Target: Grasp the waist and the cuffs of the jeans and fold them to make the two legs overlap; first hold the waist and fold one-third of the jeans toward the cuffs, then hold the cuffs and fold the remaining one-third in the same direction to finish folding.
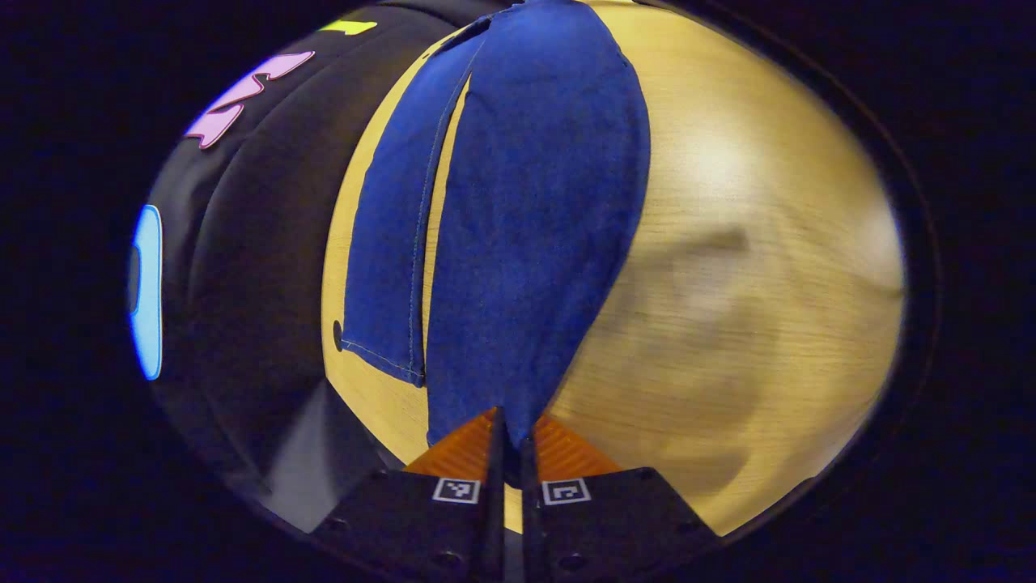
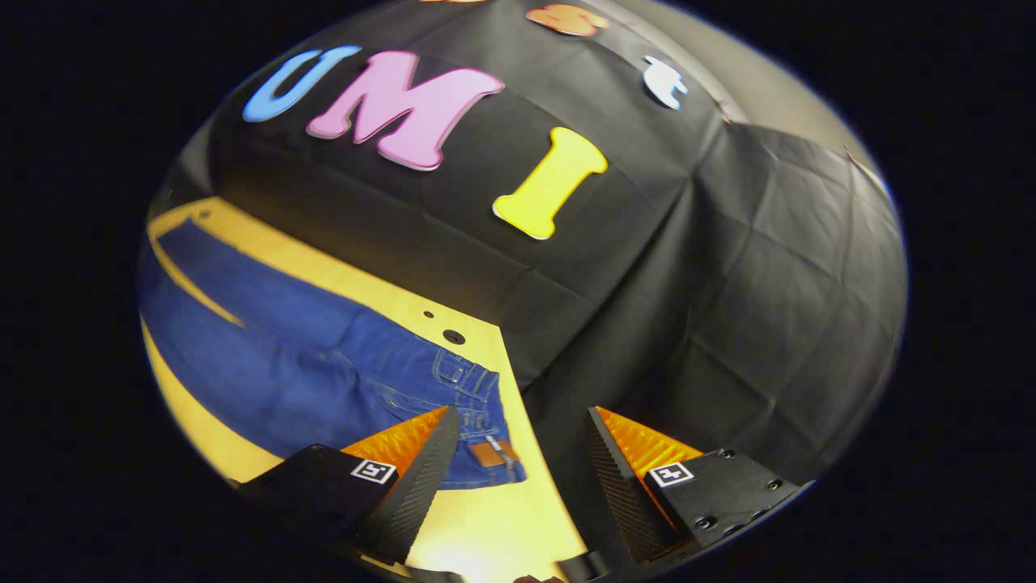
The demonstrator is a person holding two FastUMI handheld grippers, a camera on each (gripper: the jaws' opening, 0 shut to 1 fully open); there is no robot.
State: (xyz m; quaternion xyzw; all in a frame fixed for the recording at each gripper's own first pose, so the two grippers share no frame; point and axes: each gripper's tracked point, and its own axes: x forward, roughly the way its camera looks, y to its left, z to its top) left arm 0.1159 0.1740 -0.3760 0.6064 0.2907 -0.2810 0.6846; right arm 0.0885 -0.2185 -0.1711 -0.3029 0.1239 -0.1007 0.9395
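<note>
Your left gripper pinches the near leg's cuff; drop your wide-open, empty right gripper onto the jeans' waist first.

In the left gripper view the counter lies bare right of the jeans, giving a tool open passage there. On the left, the booth wall stands close beside the counter edge, crowding that side.

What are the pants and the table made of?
The jeans look like blue denim: a matte woven cloth with stitched seams, belt loops and a brown waist patch that may be leather. The table looks like light wood with a smooth, slightly shiny finish; fine grain lines show, though it could be laminate.
</note>
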